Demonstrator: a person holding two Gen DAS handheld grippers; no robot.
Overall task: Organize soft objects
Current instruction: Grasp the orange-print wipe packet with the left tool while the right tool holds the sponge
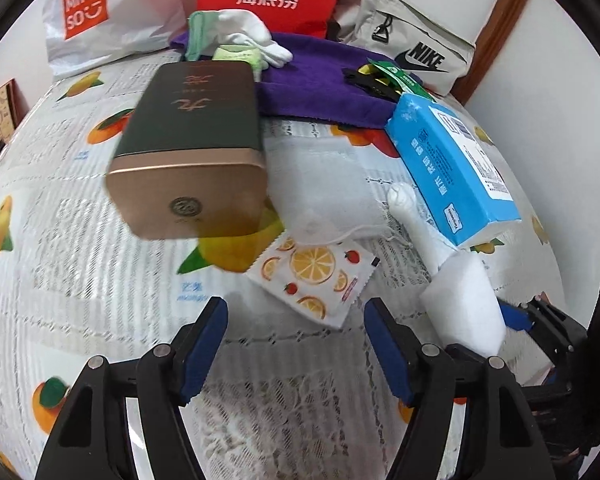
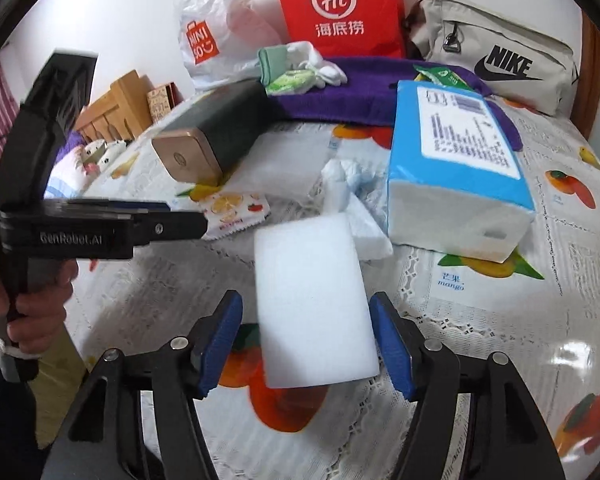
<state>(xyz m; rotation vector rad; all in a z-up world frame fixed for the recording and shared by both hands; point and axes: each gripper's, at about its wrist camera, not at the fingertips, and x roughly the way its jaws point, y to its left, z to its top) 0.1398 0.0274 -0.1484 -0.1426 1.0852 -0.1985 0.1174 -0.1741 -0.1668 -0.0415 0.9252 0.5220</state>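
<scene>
White sponge block (image 2: 314, 304) lies lengthwise away betw R gripper (image 2: 306, 340) wide jaws; L gripper (image 1: 296, 344) wide, empty.

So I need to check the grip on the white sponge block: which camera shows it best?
The right wrist view: the white sponge block sits centred between the right gripper's open fingers, whole face visible. The left wrist view shows it only obliquely at the right edge.
</scene>
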